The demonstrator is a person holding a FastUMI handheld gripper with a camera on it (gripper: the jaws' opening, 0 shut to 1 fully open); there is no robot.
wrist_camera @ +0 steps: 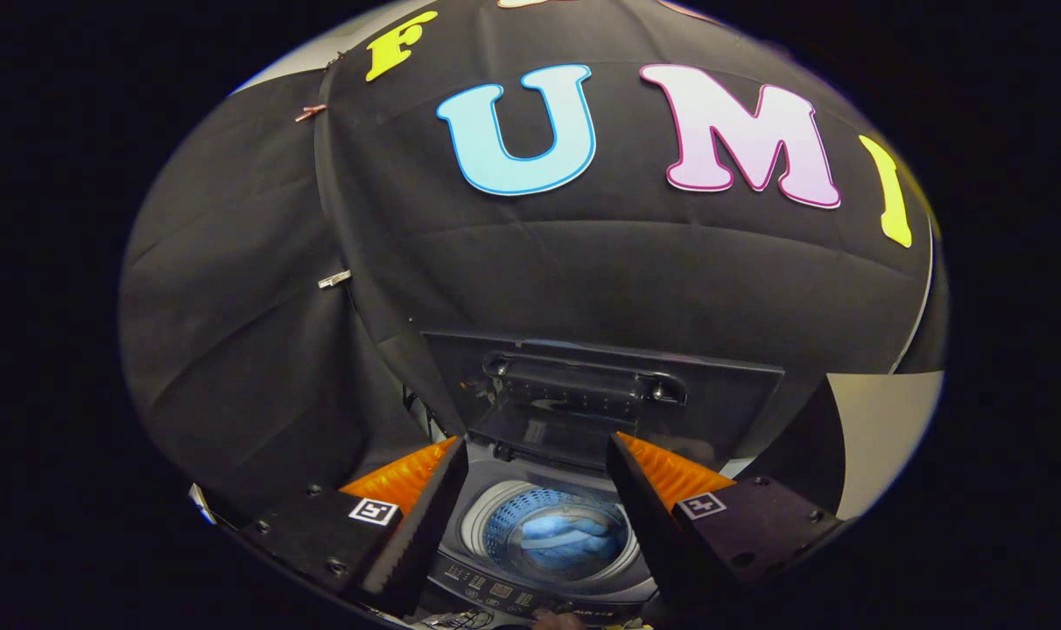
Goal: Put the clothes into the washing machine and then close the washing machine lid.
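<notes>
A top-loading washing machine (495, 591) stands below and ahead of my gripper (539, 455). Its dark lid (600, 394) is raised upright against the black cloth wall, just beyond the fingertips. Down in the round drum (555, 535) lies a blue garment (558, 535), seen through the gap between the fingers. My gripper hangs above the drum opening, open, with nothing between its fingers.
The machine's control panel (504, 595) runs along its near edge, under the fingers. Black cloth walls close in behind and to the left of the machine. A pale wall strip (881, 429) shows to the right of the lid.
</notes>
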